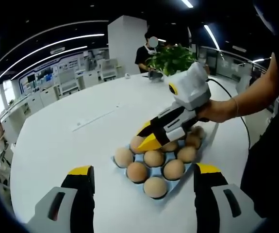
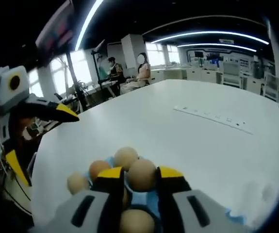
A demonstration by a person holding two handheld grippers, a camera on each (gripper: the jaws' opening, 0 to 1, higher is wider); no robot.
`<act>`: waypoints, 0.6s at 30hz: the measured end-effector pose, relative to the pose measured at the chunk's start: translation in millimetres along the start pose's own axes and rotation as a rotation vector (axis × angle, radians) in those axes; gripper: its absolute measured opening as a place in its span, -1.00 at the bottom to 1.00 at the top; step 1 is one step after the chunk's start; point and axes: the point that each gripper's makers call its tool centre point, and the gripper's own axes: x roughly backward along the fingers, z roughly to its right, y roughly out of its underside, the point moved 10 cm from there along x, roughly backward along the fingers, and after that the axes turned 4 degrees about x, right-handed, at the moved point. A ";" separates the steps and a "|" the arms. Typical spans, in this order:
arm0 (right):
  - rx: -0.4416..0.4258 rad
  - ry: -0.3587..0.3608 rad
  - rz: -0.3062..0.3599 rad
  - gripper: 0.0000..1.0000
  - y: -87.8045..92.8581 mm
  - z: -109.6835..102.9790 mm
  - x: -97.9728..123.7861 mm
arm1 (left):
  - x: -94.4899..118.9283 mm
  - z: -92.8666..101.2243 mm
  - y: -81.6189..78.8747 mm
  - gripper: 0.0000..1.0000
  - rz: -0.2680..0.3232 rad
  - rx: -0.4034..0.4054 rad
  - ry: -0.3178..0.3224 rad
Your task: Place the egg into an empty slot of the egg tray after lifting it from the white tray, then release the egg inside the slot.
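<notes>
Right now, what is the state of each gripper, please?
Left gripper: open, holding nothing.
Right gripper: jaws around an egg over the egg tray; grip cannot be told.

A large round white table (image 1: pixel 81 131) carries a flush power strip (image 2: pixel 212 118) at mid-surface. A green potted plant (image 1: pixel 173 58) stands at the table's far edge, with a person (image 1: pixel 146 51) just beyond it. Workstations (image 1: pixel 61 80) line the far left wall under ceiling light strips (image 1: pixel 52 41).

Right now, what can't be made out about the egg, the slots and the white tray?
- Right gripper, left gripper view: its body hides any egg or free slot beneath it in the egg tray.
- Right gripper view: an egg sits between the jaws; contact unclear, and they hide the slot below.
- White tray: cannot be identified in the pictures.
</notes>
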 end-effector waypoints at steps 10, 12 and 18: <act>0.003 0.096 0.083 -0.49 9.1 16.8 46.7 | -2.0 -0.9 -3.7 0.71 0.001 -0.017 0.002; -0.002 0.146 0.106 -0.50 11.7 23.5 59.5 | -3.1 -1.3 -4.1 0.70 0.003 -0.016 0.005; -0.020 0.369 0.106 -0.52 33.1 59.3 111.3 | -6.4 -2.2 -5.6 0.70 0.006 -0.018 0.012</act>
